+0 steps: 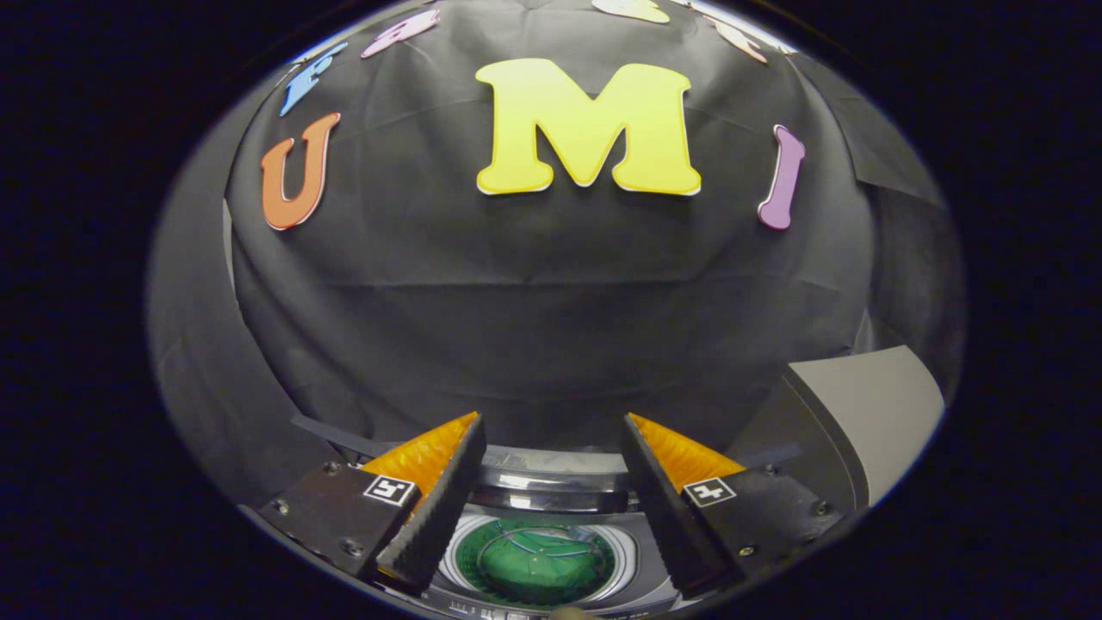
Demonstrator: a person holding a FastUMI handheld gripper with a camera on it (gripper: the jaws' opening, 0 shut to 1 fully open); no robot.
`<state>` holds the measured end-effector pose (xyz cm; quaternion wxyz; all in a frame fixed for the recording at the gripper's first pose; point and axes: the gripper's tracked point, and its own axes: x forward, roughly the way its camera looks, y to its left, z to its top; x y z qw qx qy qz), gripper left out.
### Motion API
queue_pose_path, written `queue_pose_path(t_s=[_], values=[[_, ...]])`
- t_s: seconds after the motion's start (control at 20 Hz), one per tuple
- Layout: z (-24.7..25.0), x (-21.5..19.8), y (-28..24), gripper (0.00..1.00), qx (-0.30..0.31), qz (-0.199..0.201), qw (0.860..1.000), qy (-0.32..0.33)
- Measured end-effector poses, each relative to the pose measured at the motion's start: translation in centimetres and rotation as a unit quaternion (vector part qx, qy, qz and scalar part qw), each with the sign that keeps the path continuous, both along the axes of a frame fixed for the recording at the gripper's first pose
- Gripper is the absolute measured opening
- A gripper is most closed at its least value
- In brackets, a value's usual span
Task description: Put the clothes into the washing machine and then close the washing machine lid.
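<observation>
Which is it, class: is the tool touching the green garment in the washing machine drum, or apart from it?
Apart. In the gripper view the tool is open and holds nothing; the green garment lies down in the drum, seen through the gap between the fingers.

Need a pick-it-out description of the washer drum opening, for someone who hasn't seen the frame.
Start at the black cloth wall; below it sits the washing machine, its shiny rear rim curving across. Look down between the open gripper fingers: the drum opening is the round hole ringed in white, with something green inside. The grey lid, raised beyond the right finger, is flat and angular, not round.
</observation>
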<state>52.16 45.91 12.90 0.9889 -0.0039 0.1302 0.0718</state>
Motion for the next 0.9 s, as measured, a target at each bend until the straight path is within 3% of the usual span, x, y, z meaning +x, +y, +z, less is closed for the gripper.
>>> queue_pose_path(t_s=[0.65,0.9], values=[[-3.7,-5.1,0.0,0.98,-0.005,0.020,1.000,0.024],[-10.5,-7.8,-0.6,0.98,-0.035,0.028,0.993,0.110]])
